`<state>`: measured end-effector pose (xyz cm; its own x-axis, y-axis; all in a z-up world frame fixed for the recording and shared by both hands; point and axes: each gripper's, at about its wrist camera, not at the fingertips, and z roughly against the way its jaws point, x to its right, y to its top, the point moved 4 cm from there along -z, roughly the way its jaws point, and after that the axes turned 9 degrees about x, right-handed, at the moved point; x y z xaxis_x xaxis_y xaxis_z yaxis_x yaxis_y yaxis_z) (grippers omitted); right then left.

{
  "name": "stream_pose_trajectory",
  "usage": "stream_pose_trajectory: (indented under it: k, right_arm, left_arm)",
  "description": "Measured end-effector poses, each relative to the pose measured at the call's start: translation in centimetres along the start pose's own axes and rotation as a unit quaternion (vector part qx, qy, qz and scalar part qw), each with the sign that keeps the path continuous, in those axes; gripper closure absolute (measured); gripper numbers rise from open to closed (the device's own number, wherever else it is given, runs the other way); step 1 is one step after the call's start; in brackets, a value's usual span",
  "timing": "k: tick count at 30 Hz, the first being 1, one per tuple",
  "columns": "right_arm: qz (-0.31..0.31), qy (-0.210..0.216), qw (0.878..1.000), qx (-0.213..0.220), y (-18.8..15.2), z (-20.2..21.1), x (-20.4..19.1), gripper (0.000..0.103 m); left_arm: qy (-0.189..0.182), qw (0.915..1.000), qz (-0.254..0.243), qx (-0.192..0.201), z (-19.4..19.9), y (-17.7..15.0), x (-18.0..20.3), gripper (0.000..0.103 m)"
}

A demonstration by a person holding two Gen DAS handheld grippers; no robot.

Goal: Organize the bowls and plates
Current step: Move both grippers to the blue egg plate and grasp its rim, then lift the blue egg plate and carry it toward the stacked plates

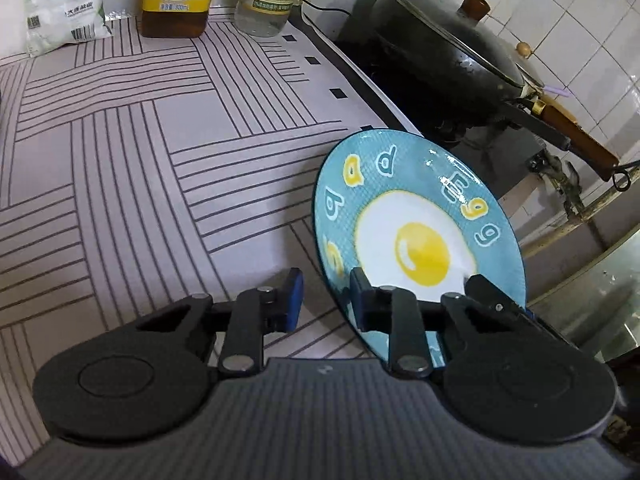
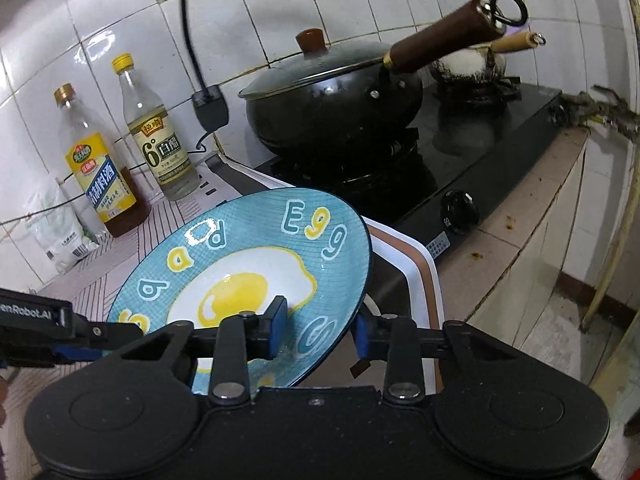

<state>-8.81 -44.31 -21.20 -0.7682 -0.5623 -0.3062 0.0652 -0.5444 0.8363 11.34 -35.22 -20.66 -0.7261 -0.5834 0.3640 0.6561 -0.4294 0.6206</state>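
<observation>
Blue plate (image 1: 420,216) with a fried-egg print, tilted and raised off the striped table (image 1: 120,160), just beside the stove (image 2: 460,168) that carries the lidded wok (image 2: 332,104). The left gripper (image 1: 326,300) straddles the plate's near rim, one pad on each face; its jaws appear closed on the rim. The right gripper (image 2: 320,326) likewise straddles the opposite rim, though whether its pads press the plate cannot be told. Step in hand, as judged: carrying one plate toward a stacking place. The next move calls for levelling the plate before lowering it; no bowls or other plates are in view.
</observation>
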Motion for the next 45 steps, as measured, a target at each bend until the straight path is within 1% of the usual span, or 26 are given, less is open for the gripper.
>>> stream_pose_trajectory:
  k: [3, 8, 11, 13, 17, 21, 24, 29, 36, 39, 45]
  right_arm:
    - [-0.006, 0.008, 1.000, -0.006, 0.1, -0.1, 0.3, 0.068]
    - [-0.015, 0.015, 1.000, -0.003, 0.0, -0.1, 0.5, 0.069]
    - [-0.026, 0.010, 1.000, -0.004, 0.1, 0.0, 0.6, 0.073]
    - [-0.036, 0.013, 0.999, -0.011, 0.3, -0.1, 1.0, 0.075]
    - [-0.014, 0.028, 0.999, -0.017, 0.8, 0.1, 0.7, 0.077]
    - [0.016, 0.036, 0.999, -0.023, 1.0, 0.6, -0.3, 0.077]
    - [0.021, 0.045, 0.998, -0.026, 0.6, 0.9, -1.0, 0.077]
    - [0.019, 0.069, 0.997, -0.033, -0.2, 1.8, -2.5, 0.077]
    - [0.031, 0.108, 0.993, -0.035, -0.3, 3.0, -5.1, 0.077]
    - [0.039, 0.125, 0.991, -0.035, -0.1, 3.6, -6.3, 0.077]
    - [0.048, 0.161, 0.985, -0.024, 0.4, 4.7, -8.8, 0.077]
  left_arm:
    - [0.007, 0.9999, -0.010, 0.006, -0.2, -0.1, 0.6, 0.081]
    - [0.017, 0.9995, -0.023, 0.012, -0.4, -0.1, 1.3, 0.083]
    - [0.017, 0.9997, -0.015, 0.013, -0.2, -0.2, 1.3, 0.083]
    - [0.015, 0.9996, -0.020, 0.011, 0.0, -0.3, 1.4, 0.083]
    - [0.028, 0.9988, -0.035, 0.022, 0.9, -0.5, 1.6, 0.083]
    - [0.043, 0.9983, -0.037, 0.015, 1.5, -0.8, 1.1, 0.082]
    - [0.055, 0.9974, -0.043, 0.018, 2.6, -1.3, 0.5, 0.082]
    - [0.074, 0.9963, -0.038, 0.024, 4.8, -1.8, -1.0, 0.082]
    - [0.089, 0.9945, -0.032, 0.044, 8.8, -2.0, -2.5, 0.082]
    - [0.097, 0.9932, -0.030, 0.057, 10.7, -2.0, -3.1, 0.082]
    - [0.124, 0.9875, -0.036, 0.090, 14.1, -1.6, -3.9, 0.081]
